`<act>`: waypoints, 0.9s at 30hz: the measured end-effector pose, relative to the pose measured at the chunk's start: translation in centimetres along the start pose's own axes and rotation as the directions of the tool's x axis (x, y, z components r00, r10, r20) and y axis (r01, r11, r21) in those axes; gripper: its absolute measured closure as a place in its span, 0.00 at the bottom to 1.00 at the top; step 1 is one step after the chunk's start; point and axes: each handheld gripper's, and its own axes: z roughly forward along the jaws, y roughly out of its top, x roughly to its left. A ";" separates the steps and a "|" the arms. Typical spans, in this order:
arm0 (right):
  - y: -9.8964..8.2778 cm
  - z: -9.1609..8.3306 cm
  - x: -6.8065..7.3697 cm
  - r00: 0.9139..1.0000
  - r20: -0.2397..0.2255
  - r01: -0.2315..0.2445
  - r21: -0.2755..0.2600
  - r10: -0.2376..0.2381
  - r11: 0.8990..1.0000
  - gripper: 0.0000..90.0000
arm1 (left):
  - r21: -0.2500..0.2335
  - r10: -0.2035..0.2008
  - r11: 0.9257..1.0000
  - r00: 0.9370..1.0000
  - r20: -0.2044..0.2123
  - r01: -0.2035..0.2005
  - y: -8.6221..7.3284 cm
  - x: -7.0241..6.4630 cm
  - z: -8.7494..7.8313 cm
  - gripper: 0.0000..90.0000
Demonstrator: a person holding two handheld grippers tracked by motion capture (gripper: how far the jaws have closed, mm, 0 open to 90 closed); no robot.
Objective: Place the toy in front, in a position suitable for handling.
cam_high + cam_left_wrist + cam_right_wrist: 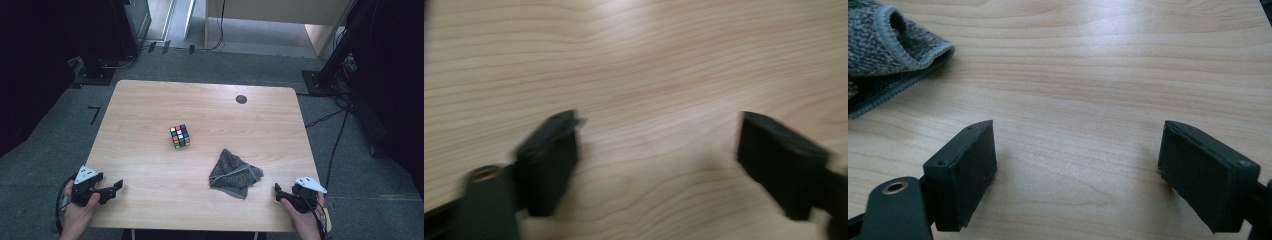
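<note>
In the high view, a light wooden table (150, 100) carries a multicoloured puzzle cube (180, 136) near its middle and a crumpled grey knitted cloth (234, 173) nearer the person's edge, to the right of the cube and well apart from it. The left gripper (117, 187) rests at the table's near left corner, held in the left hand (80, 210); the right gripper (276, 191) sits at the near right corner in the right hand (302, 212), near the cloth but not touching it.

In the left gripper view, the two black jaws stand wide apart over bare wood, nothing between them; the picture is blurred.

In the right gripper view, the jaws are likewise spread with only table between them, and the cloth (883, 45) lies ahead to the upper left, apart from the jaws.
</note>
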 end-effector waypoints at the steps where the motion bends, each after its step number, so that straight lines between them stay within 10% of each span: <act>1: 0.0 -0.1 0.1 1.000 0.000 -0.002 0.001 0.002 1.000 0.17 | -0.015 -0.006 1.000 1.000 -0.021 0.005 0.0 0.0 -0.1 0.09; 6: 0.9 -0.8 0.3 0.999 -0.031 -0.042 -0.021 0.041 0.999 0.17 | -0.008 0.066 0.998 0.993 -0.095 -0.067 -0.2 -0.8 -0.1 0.02; 16: 4.3 -1.9 4.7 0.986 -0.165 0.013 -0.130 -0.035 0.991 0.18 | -0.003 0.102 0.995 0.984 -0.147 -0.104 0.4 -2.0 0.5 0.02; 27: 6.6 -1.7 8.9 0.955 -0.271 0.081 -0.154 -0.121 0.985 0.16 | -0.016 0.074 0.997 0.992 -0.100 -0.076 1.5 -3.4 1.9 0.02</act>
